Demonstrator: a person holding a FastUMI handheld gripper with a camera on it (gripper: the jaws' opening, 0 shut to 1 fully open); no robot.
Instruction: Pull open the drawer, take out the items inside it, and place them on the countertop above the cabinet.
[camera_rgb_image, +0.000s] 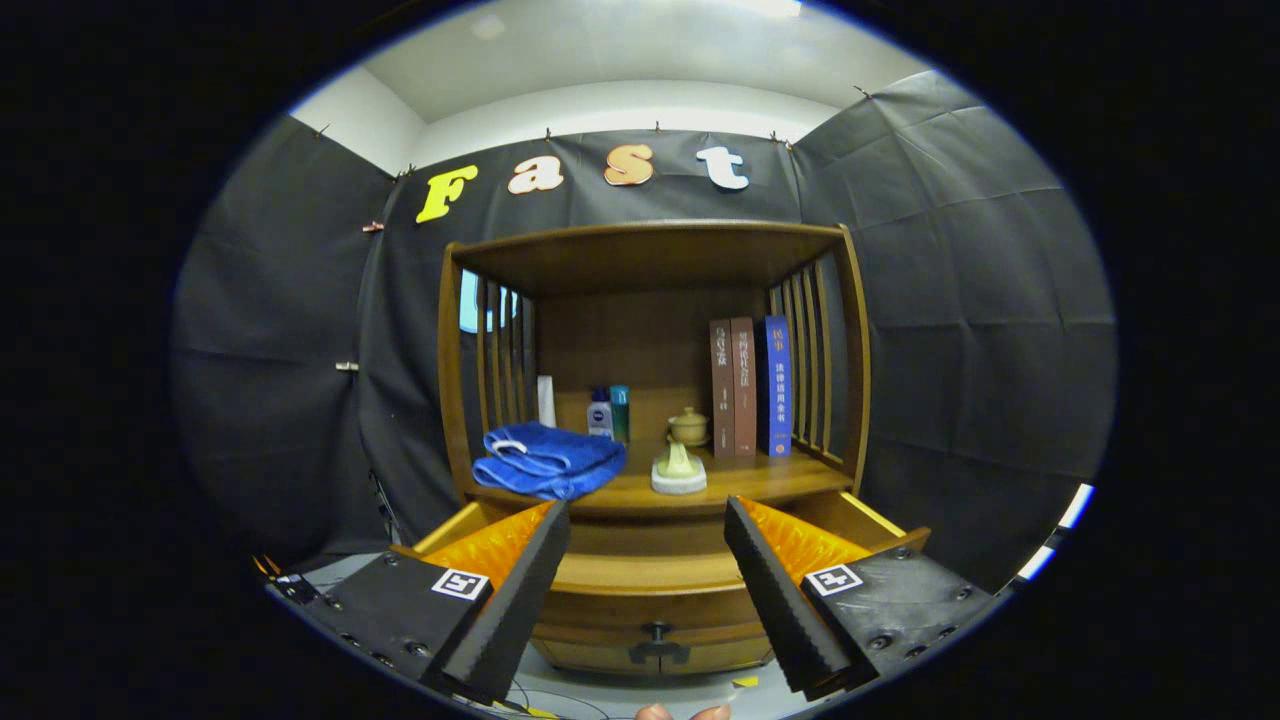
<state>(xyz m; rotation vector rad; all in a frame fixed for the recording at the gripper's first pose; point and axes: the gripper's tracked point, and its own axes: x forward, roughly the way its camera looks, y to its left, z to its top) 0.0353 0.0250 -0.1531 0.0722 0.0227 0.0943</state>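
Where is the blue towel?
The blue towel lies folded on the countertop, left of the small green figure, beyond the open gripper.

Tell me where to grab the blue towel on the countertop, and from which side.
Take the blue towel by its thick folded front edge, coming straight in from the front. The slatted cabinet side blocks its left. The open gripper is empty, back over the drawer.

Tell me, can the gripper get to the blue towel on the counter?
Probably yes. The gripper is open, its fingers apart over the pulled-out drawer, and the blue towel lies at the counter's front edge with nothing before it.
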